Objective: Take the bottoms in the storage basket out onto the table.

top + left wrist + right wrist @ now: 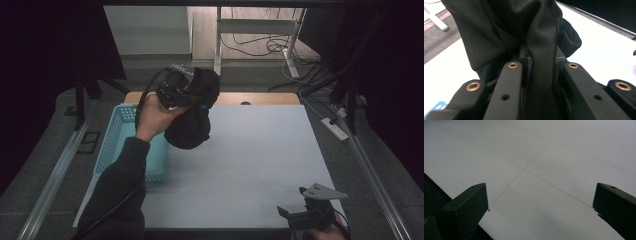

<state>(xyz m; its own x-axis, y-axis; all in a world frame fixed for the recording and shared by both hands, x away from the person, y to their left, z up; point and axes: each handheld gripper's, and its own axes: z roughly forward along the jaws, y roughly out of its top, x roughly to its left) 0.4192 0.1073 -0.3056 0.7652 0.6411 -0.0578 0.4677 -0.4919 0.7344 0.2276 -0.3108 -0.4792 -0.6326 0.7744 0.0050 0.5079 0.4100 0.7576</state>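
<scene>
at the left of the high view a light blue basket [112,145] is being seen at the table's [250,165] left edge, with a dark-sleeved forearm passing over its near corner. the forearm is being raised from the bottom of the view and angled up and slightly rightward, the wrist being bent so that the left hand [152,114] is being held well above the basket's far right part. the left gripper [187,95] is being carried in that hand, pointed rightward and away from the person. its jaws are being kept closed tight on a black cloth [192,115], and in the left gripper view a fold of the cloth [541,50] is being pinched between the two black jaws while the rest is bunched above and around them. the cloth is being held in the air, clear of the table, just right of the basket and near the table's far left part; most of it is hanging as a rounded bundle below the gripper.

further right the white table surface is being left bare through its middle. at the near right corner the right gripper [295,212] is being held low, well apart from the cloth, with its grey plate on top. in the right gripper view its jaws are being held wide apart over the table [544,170], with nothing between them.
</scene>
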